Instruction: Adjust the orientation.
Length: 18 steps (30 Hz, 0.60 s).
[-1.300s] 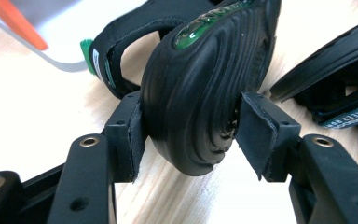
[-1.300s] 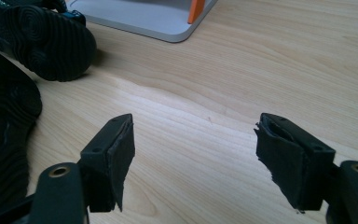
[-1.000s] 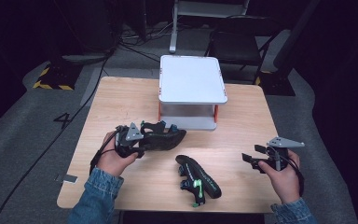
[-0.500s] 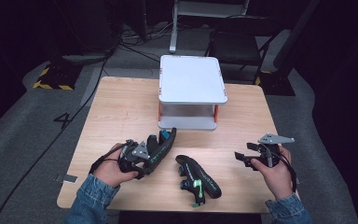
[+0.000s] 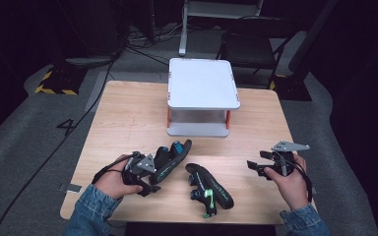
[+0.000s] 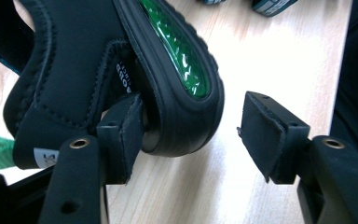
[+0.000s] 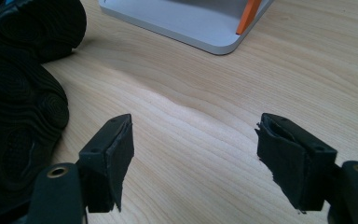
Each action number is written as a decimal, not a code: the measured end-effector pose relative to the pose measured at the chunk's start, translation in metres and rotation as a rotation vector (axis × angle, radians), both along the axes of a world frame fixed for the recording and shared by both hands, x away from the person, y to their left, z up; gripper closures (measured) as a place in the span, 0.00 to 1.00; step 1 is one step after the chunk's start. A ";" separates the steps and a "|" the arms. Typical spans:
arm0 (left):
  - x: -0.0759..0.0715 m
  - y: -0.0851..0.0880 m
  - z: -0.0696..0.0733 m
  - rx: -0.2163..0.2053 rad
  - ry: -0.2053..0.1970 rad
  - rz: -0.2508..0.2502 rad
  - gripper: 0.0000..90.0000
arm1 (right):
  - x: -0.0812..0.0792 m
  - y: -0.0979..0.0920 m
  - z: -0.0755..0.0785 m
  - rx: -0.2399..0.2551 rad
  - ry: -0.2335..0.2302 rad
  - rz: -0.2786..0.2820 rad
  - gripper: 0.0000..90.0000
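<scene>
Two black sandals lie on the wooden table (image 5: 128, 113) in the high view: one sandal (image 5: 170, 157) at the left gripper (image 5: 150, 172), the second sandal (image 5: 209, 189) just beside it, near the front edge. A white two-tier shelf (image 5: 202, 83) stands behind. The right gripper (image 5: 256, 167) hovers well apart.

Left gripper view: jaws have just been opening; the sandal heel (image 6: 177, 93) sits between them, touching the left pad, clear of the right.

Right gripper view: jaws wide, bare wood between; the second sandal's sole (image 7: 18, 102) lies at left.
</scene>
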<state>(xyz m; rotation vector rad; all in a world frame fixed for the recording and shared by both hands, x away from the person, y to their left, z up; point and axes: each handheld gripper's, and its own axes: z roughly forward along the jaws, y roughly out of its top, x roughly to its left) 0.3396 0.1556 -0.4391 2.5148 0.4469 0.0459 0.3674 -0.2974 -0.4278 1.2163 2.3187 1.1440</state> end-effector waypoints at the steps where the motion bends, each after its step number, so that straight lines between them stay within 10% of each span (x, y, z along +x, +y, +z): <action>1: -0.002 -0.002 0.001 -0.011 0.003 -0.017 0.43 | 0.000 0.000 0.000 0.001 0.000 0.000 0.31; 12: -0.013 0.002 0.017 -0.130 0.037 -0.035 0.39 | -0.002 0.000 0.002 0.011 -0.005 0.003 0.31; 18: -0.010 0.026 0.047 -0.353 -0.064 0.103 0.37 | -0.001 -0.001 0.001 0.008 0.003 -0.002 0.31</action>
